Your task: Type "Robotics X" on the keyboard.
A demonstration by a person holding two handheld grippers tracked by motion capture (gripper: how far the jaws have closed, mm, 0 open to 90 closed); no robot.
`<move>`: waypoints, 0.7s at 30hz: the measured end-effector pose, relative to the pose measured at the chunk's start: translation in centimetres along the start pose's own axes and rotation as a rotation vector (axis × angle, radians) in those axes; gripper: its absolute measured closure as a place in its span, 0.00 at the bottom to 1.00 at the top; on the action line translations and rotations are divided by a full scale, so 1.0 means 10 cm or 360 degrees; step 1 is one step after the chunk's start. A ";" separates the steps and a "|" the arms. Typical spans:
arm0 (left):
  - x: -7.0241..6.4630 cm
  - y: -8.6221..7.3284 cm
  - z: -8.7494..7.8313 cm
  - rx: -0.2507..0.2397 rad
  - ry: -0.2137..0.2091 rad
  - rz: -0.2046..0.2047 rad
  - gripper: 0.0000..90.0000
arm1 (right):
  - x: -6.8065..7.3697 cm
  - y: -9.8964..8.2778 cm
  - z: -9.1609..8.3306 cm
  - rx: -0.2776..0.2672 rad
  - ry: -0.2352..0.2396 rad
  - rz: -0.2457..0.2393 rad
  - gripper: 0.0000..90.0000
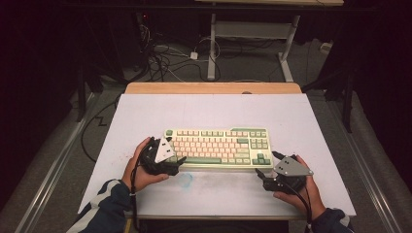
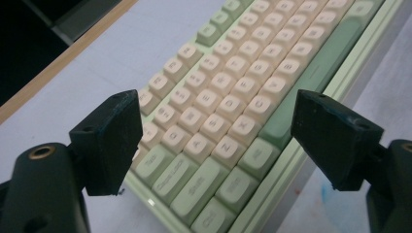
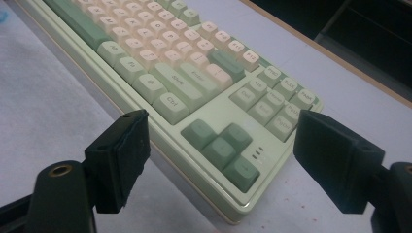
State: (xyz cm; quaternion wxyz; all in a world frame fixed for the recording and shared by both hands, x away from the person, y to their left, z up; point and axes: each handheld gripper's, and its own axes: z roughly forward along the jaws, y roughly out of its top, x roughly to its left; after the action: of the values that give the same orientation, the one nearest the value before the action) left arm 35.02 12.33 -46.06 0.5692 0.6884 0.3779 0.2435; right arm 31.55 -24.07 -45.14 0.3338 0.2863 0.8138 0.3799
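Left gripper jaws: the left gripper (image 1: 171, 162) stands released, its two black jaws spread wide; in the left gripper view (image 2: 214, 141) they straddle the keyboard's left end, one over the outer edge, one over the front rail, neither pad pressing on it.
Right gripper jaws: the right gripper (image 1: 265, 165) is likewise spread wide with nothing clasped; in the right gripper view (image 3: 221, 158) its jaws frame the keyboard's front right corner and arrow keys, whether a pad touches the case cannot be told.
Left hand: the left hand (image 1: 141, 167) comes in from the bottom left, wrapped round the gripper's body, jaws aimed level at the keyboard's short left side.
Right hand: the right hand (image 1: 299, 187) comes in from the bottom right, gripper angled up toward the keyboard's near right corner, its grey three-cornered plate uppermost.
Keyboard: one pale green and cream keyboard (image 1: 218, 145) lies flat, squarely across the middle of the white table (image 1: 209, 111), between the two grippers.
Count: one keyboard, two grippers, two hands, one table.
Mark: one faint blue smudge (image 1: 185, 180) on the table surface just in front of the keyboard's left half.
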 end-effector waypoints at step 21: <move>0.17 -0.35 -0.43 0.0139 0.0129 -0.0089 0.23 | -0.06 0.11 0.08 0.0070 0.0185 0.0052 0.87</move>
State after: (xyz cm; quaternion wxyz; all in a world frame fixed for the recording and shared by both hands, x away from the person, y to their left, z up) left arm 31.93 16.52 -48.64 0.5295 0.6913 0.4299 0.2385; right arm 32.78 -23.52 -44.47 0.2733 0.2842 0.8353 0.3832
